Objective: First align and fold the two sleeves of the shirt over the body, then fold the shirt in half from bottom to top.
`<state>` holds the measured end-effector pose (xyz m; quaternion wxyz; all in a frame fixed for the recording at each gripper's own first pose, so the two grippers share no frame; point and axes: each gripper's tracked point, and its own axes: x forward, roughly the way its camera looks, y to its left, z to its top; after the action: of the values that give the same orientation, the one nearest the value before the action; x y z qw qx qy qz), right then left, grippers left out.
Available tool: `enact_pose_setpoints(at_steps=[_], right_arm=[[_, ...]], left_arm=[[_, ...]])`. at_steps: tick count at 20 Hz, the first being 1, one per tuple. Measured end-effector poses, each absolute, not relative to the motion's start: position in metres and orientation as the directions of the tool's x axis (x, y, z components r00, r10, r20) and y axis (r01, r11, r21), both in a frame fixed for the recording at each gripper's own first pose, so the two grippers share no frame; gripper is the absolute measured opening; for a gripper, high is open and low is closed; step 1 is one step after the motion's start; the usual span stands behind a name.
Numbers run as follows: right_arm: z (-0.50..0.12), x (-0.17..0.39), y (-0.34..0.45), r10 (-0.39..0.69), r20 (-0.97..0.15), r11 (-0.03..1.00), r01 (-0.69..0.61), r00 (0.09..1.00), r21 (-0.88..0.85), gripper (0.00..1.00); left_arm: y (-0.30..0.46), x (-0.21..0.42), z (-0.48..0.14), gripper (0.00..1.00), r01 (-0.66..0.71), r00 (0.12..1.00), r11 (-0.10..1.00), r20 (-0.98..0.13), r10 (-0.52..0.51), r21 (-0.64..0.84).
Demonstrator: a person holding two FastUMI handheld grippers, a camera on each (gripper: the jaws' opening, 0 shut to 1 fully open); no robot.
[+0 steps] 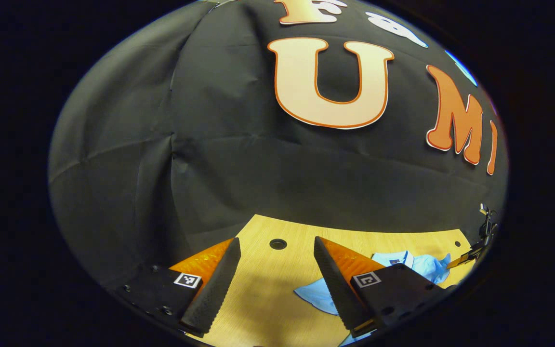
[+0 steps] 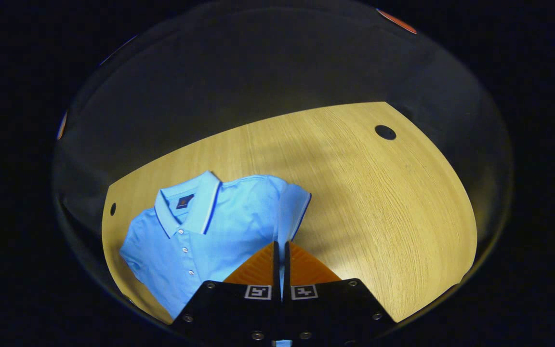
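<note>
Over the table (image 2: 378, 193), my right gripper (image 2: 280, 253) pinches the shirt (image 2: 210, 231) sleeve (image 2: 291, 212) for folding inward; my left gripper (image 1: 275, 274) waits open.

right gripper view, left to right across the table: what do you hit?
Small table hole → shirt collar → sleeve pinched in the right gripper → bare wooden table → larger table hole at far right.
</note>
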<state>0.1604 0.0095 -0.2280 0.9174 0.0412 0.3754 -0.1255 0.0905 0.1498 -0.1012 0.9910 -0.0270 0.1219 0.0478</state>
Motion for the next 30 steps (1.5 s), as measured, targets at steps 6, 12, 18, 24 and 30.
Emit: enact_pose_setpoints(at_steps=[6,12,18,24,30], right_arm=[[-0.226,0.163,0.076,-0.132,-0.699,0.987,0.159,0.702,-0.027,0.01],[-0.243,0.170,0.153,-0.018,-0.716,0.999,0.032,0.698,0.006,0.01],[-0.247,0.162,0.200,0.094,-0.713,0.996,-0.064,0.695,0.069,0.24],[-0.225,0.145,0.201,0.105,-0.687,0.994,-0.092,0.719,0.055,1.00],[-0.211,0.120,0.179,0.087,-0.667,0.996,-0.078,0.740,0.044,0.99]], left_arm=[[0.177,0.078,-0.092,0.98,-0.112,0.970,0.993,-0.223,0.100,-0.038],[0.191,0.076,-0.091,0.98,-0.113,0.968,0.993,-0.227,0.103,-0.029],[0.193,0.073,-0.099,0.98,-0.116,0.963,0.992,-0.251,0.102,-0.040],[0.183,0.076,-0.112,0.98,-0.128,0.950,0.990,-0.294,0.107,-0.055],[0.144,0.078,-0.148,0.99,-0.096,0.904,0.994,-0.423,0.067,-0.049]])
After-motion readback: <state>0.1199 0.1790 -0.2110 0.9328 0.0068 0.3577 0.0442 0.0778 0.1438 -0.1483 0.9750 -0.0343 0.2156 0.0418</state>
